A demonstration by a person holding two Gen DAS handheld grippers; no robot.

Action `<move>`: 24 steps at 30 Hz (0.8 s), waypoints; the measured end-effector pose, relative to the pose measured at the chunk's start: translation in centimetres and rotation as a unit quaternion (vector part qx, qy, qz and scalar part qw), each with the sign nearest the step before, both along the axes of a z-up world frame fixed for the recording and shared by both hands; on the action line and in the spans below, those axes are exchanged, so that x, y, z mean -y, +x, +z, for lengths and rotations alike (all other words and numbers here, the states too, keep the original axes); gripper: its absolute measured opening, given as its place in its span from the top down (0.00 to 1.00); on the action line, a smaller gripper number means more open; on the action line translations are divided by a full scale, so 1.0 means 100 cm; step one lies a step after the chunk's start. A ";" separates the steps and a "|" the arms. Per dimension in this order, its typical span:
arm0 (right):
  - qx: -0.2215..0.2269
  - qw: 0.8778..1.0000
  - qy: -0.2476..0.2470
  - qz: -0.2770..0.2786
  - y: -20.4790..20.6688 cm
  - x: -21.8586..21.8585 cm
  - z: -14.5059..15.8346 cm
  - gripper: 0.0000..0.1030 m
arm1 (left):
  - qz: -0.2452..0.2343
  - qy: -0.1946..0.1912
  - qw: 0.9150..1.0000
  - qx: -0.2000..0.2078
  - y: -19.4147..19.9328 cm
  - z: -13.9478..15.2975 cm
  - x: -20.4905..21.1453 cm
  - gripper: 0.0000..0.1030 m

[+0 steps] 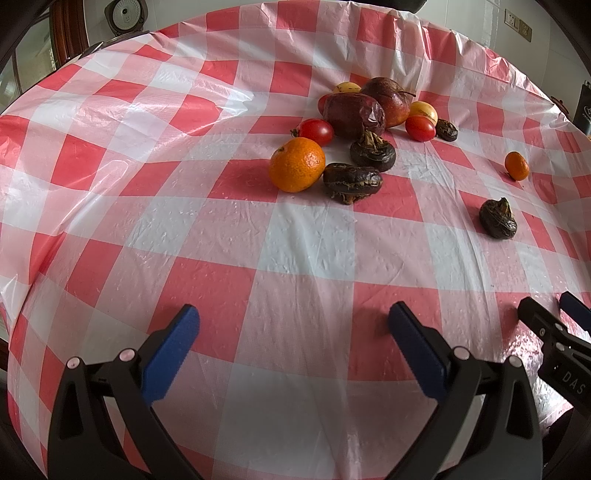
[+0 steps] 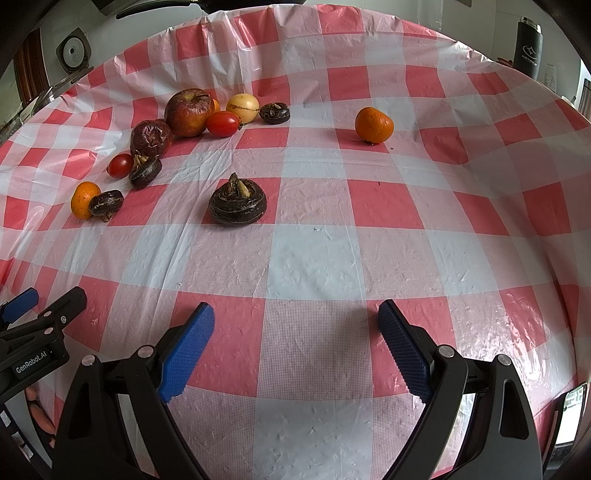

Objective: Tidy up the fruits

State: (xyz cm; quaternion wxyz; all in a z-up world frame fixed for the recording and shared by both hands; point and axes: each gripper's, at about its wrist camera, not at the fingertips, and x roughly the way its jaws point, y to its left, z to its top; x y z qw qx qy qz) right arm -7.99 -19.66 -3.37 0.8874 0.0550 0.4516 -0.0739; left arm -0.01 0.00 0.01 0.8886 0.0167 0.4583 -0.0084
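Fruits lie scattered on a red-and-white checked tablecloth (image 1: 295,240). A cluster holds a wrinkled red apple (image 1: 388,98), a shrivelled dark red fruit (image 1: 351,114), two tomatoes (image 1: 316,131), yellow fruits (image 1: 424,110), a mandarin (image 1: 297,164) and dark water chestnuts (image 1: 352,181). Apart from it sit a lone water chestnut (image 2: 238,201) and a second mandarin (image 2: 373,124). My left gripper (image 1: 293,317) is open and empty over the near cloth. Equally open and empty, my right gripper (image 2: 295,314) is short of the lone chestnut. Each gripper shows at the edge of the other's view.
The cloth (image 2: 314,258) drapes over the round table's edges. A white round appliance (image 1: 125,14) stands beyond the far left edge. A black bottle (image 2: 528,46) stands beyond the far right. Wall sockets (image 1: 519,24) show on the back wall.
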 end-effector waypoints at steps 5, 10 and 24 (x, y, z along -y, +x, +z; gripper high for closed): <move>0.000 1.000 0.000 0.000 0.000 0.000 0.000 0.15 | 0.000 0.000 1.000 0.000 0.000 0.000 0.000 0.01; 0.000 1.000 0.000 0.000 0.000 0.000 0.000 0.15 | 0.000 0.000 1.000 0.000 0.000 0.000 0.000 0.01; 0.000 1.000 0.000 0.000 0.000 0.001 0.000 0.15 | -0.007 0.001 1.000 -0.006 -0.001 0.001 0.000 0.01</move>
